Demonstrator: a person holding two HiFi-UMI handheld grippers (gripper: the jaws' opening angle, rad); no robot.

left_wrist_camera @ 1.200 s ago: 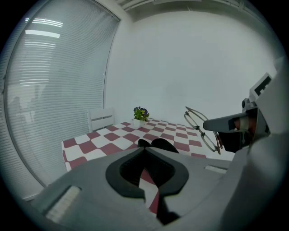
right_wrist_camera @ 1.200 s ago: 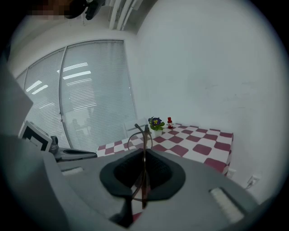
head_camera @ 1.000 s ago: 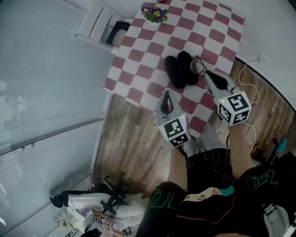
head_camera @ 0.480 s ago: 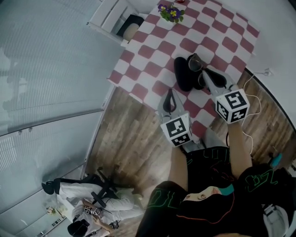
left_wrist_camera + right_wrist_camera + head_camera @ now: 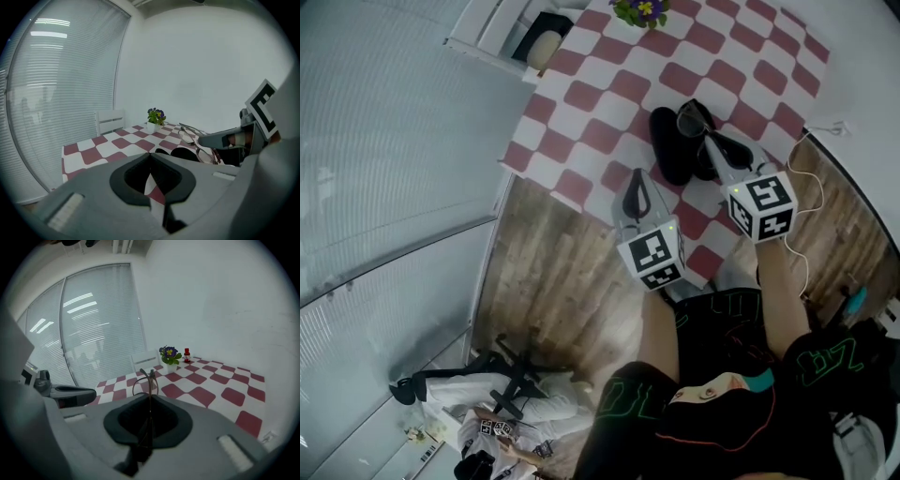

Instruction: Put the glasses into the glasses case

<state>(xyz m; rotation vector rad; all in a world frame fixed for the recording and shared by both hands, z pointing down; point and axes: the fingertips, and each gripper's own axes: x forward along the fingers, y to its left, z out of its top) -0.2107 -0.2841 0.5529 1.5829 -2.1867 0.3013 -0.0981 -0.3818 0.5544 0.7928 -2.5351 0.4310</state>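
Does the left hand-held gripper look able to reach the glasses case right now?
Probably yes: the left hand-held gripper sits short of the open glasses case, with only bare checkered tablecloth between them. The right hand-held gripper holds the glasses over its far side.

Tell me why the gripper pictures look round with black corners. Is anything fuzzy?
Both gripper views: a fisheye lens makes a round frame, dark corners, bent blinds. Right gripper view: the close glasses look soft. Head view: sharp, evenly lit.

The tablecloth [image 5: 581,94] is red-and-white checked, the glasses case [image 5: 668,148] black, the flowers [image 5: 643,9] purple and yellow.
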